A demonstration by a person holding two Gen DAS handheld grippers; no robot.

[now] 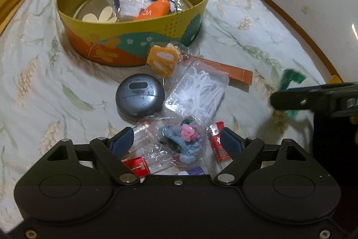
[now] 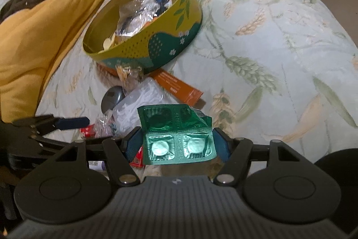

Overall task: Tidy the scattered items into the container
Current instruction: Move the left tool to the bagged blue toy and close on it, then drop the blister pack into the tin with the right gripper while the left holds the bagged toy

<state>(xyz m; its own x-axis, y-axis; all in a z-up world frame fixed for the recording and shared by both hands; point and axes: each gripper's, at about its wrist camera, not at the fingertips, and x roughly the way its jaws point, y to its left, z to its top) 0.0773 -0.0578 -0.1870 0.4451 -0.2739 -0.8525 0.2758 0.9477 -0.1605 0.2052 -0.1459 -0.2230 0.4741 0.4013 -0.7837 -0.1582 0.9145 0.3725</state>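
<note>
I find the bedspread (image 1: 235,21) carrying everything, with the round tin (image 1: 125,37) at the far side, already holding a plastic bag, an orange tube and a pale flower piece. The scattered pile lies just near of the tin: a grey round case (image 1: 139,96), a pack of white floss picks (image 1: 201,91), an orange sachet (image 1: 237,74), a small orange knitted piece (image 1: 163,61), two red lighters (image 1: 218,143), and a clear bag with a blue toy (image 1: 179,140).

My left gripper (image 1: 176,140) stands wide over that toy bag, jaws either side of it; I cannot confirm that the pads press the plastic. My right gripper (image 2: 177,142) is clamped on a green pill strip (image 2: 179,138), held clear of the bed to the right of the pile.

Judgement: the step in hand is taking the toy bag. I would close on the toy itself, not on loose film, which will slip and crumple. I would keep the right-hand pad clear of the lighter just beside it, lift straight, then carry to the tin. The pill strip should go in separately, to avoid the two grippers meeting above the rim.
</note>
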